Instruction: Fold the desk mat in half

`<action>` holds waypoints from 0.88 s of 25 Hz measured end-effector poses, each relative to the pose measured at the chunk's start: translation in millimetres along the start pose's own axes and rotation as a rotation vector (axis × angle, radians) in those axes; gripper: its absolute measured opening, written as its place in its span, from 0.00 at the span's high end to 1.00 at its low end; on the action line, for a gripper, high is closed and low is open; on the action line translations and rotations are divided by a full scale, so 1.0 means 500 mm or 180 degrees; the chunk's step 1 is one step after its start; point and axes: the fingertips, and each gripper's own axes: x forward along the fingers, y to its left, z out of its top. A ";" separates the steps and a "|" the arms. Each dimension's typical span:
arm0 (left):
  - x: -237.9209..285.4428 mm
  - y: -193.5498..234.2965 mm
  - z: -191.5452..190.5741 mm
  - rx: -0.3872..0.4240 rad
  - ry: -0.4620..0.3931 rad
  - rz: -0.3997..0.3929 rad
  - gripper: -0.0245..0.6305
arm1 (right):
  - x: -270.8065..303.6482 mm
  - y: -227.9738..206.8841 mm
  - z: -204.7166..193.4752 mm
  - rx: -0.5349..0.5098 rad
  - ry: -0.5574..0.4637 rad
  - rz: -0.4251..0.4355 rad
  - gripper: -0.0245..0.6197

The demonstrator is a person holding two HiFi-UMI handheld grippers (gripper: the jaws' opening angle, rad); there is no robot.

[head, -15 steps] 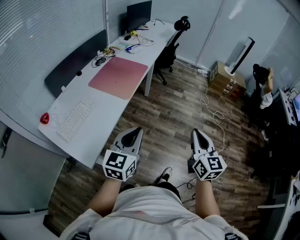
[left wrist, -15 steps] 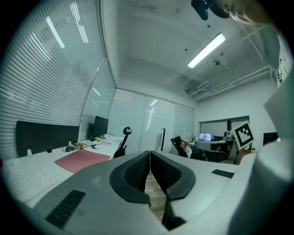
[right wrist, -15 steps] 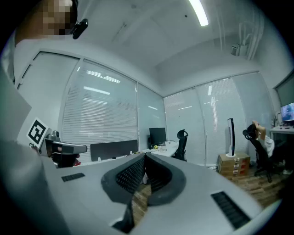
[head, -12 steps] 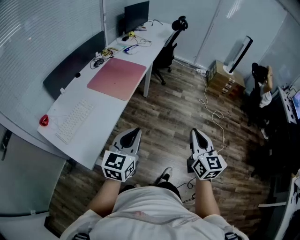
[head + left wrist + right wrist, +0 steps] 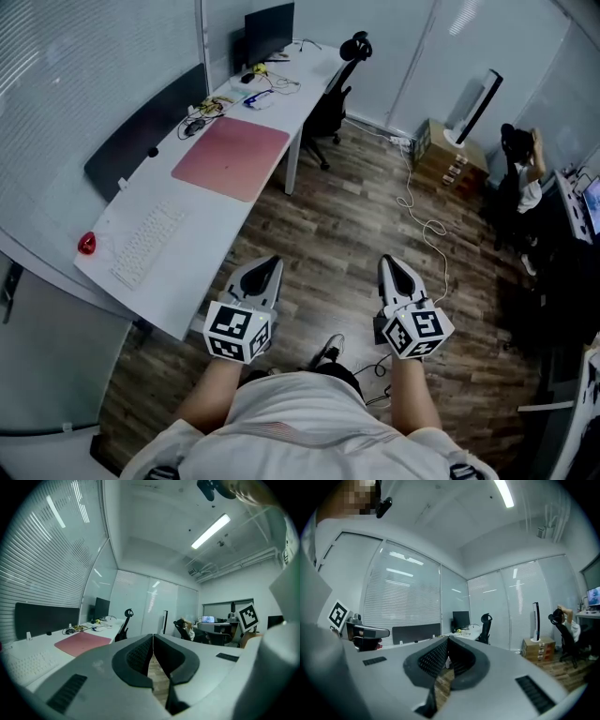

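Showing the start position for the fold: you stand on the wooden floor (image 5: pixel 356 234) with the white desk (image 5: pixel 192 262) to your left, and the desk mat (image 5: pixel 232 157) lies flat on the desk's far half. It sits between the white keyboard (image 5: pixel 145 242) on the near side and a clutter of cables (image 5: pixel 211 105) on the far side. Its right edge runs just beside the desk's right edge. A monitor (image 5: pixel 269 28) and an office chair (image 5: pixel 342 80) stand farther off.

The mat is a plain, dusty pink rectangle with rounded corners, unmarked as far as can be made out, with nothing resting on it. It appears again as a pink strip in the left gripper view (image 5: pixel 82 642).

Expect it to be thin, light and limp, not stiff. It should bend freely, sag between two holds, and perhaps cling to the desk by a grippy underside.

Your best hold is probably the two corners of one short edge, one per gripper. Pinch each corner where it can be lifted off the surface, then carry that edge over to the opposite one.

The left gripper (image 5: pixel 272 261) has its jaws closed tip to tip with nothing between them. The right gripper (image 5: pixel 387 262) is likewise closed and empty. Both are held level in front of you, well apart from the mat, and you must open them before either can take a corner
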 end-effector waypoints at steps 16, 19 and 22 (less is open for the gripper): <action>0.016 0.018 -0.018 -0.0176 -0.0027 0.0048 0.94 | 0.028 0.007 0.016 -0.0152 0.0037 0.0169 0.89; 0.040 0.022 -0.024 -0.0186 0.0014 0.0073 0.94 | 0.050 -0.012 0.009 -0.0138 0.0086 0.0225 0.88; 0.078 0.037 -0.022 -0.0156 0.0061 0.0119 0.94 | 0.092 -0.040 0.001 -0.0044 0.0090 0.0278 0.89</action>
